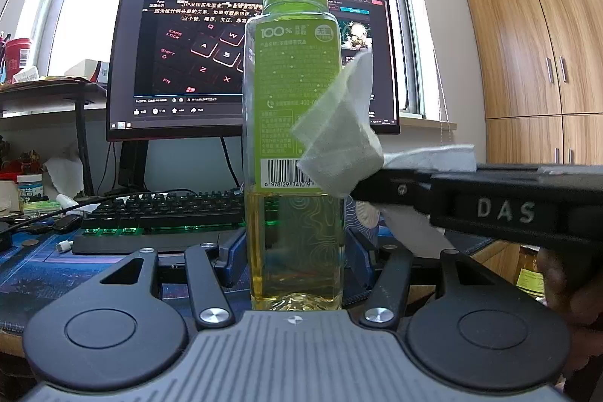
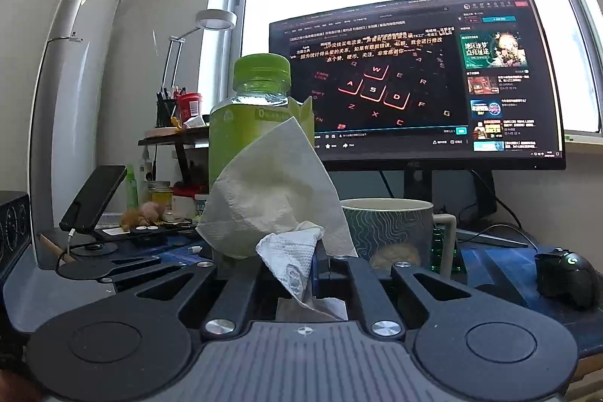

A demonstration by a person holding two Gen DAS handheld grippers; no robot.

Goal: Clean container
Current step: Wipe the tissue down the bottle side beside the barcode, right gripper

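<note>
A clear plastic bottle (image 1: 296, 123) with a green cap, a green label and yellow drink in its lower part stands upright between the fingers of my left gripper (image 1: 296, 262), which is shut on its lower body. My right gripper (image 1: 371, 183) comes in from the right, shut on a white paper tissue (image 1: 341, 138) that lies against the bottle's right side over the label. In the right wrist view the tissue (image 2: 271, 198) fans up from the right gripper (image 2: 294, 262) and covers the front of the bottle (image 2: 241, 123).
A monitor (image 1: 248, 63) showing a video stands behind, with a black keyboard (image 1: 162, 210) on the blue desk mat. A patterned mug (image 2: 392, 232) stands right of the bottle, a mouse (image 2: 565, 274) farther right. A phone on a stand (image 2: 94, 202) and desk clutter are at left.
</note>
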